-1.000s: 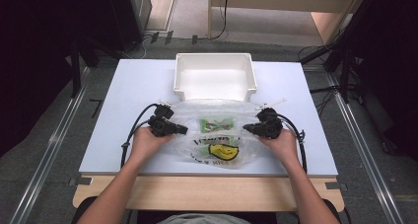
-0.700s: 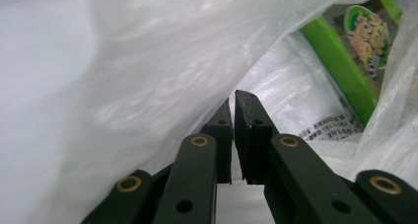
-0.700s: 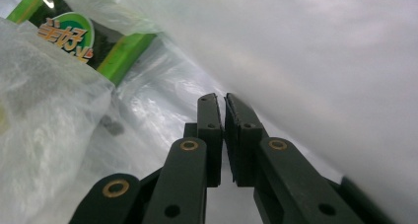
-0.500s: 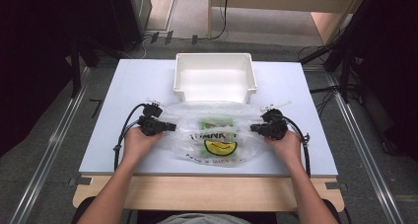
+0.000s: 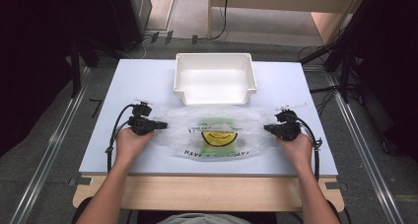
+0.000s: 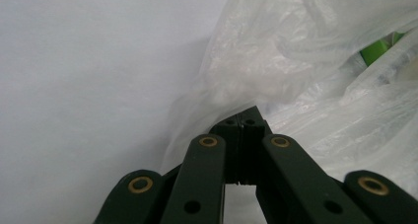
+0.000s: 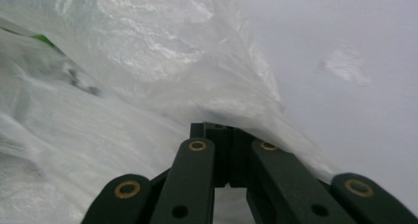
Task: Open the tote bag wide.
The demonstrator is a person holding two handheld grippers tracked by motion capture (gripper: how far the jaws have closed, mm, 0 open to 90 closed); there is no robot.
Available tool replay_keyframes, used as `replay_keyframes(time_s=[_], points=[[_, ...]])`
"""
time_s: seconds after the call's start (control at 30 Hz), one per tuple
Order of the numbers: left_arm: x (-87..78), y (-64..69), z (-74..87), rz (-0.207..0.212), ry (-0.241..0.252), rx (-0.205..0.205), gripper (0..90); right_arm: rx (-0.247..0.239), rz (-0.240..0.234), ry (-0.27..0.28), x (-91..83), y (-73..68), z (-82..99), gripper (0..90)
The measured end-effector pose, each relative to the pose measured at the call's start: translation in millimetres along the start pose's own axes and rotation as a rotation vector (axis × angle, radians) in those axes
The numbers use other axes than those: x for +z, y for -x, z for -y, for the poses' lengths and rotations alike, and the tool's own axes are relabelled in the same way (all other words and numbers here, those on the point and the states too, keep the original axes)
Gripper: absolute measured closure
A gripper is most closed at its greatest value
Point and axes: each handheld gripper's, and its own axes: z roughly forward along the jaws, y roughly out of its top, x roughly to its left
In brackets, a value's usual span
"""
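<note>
With each gripper, left (image 5: 158, 125) and right (image 5: 267, 129), clamped shut on the plastic bag's (image 5: 212, 135) opposite edges, overstretching could tear the apparently thin film.

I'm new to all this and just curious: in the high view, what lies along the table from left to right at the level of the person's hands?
Left gripper → clear plastic bag with its yellow smiley print → right gripper.

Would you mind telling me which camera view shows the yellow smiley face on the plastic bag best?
The high view: the smiley face lies whole on the plastic bag. The gripper views give crumpled plastic close up, with green slivers.
</note>
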Motion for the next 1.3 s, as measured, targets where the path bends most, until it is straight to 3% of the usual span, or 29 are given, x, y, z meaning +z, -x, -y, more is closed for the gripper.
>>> replay_keyframes(time_s=[0.1, 0.47, 0.7, 0.77, 0.83, 0.97, 1.07, 1.17, 1.3], points=[[-2.2, -3.5, 0.7, -0.003, 0.006, -0.016, 90.0, -0.007, 0.048, 0.002, -4.0, 4.1, 2.3, 90.0], [-2.4, -4.9, 1.0, -0.003, 0.009, -0.006, 90.0, 0.021, 0.06, 0.006, -10.6, 14.5, 7.5, 90.0], [-2.4, -1.3, -0.6, -0.04, 0.006, 0.029, 90.0, 0.019, 0.07, 0.009, -12.6, 17.9, 8.9, 90.0], [-2.1, -1.0, -2.1, -0.043, 0.001, 0.015, 90.0, 0.007, 0.086, 0.007, -12.2, 16.2, 7.8, 90.0], [-2.8, 0.3, -3.9, -0.053, -0.014, 0.018, 90.0, -0.047, 0.102, -0.003, -12.6, 10.0, 4.7, 90.0], [-6.0, 8.5, -6.1, -0.012, -0.007, 0.038, 90.0, -0.04, 0.006, 0.035, -18.8, 6.1, 0.5, 90.0], [-9.5, 15.1, -7.1, 0.019, 0.015, 0.061, 90.0, -0.061, -0.005, 0.044, -21.3, 0.1, -1.1, 88.7], [-13.0, 20.7, -8.2, 0.045, 0.023, 0.079, 83.7, -0.068, -0.039, 0.065, -25.4, -5.0, -2.4, 85.5], [-14.4, 31.0, -10.4, 0.068, 0.023, 0.107, 75.3, -0.073, -0.051, 0.073, -28.1, -8.8, -4.6, 76.9]])
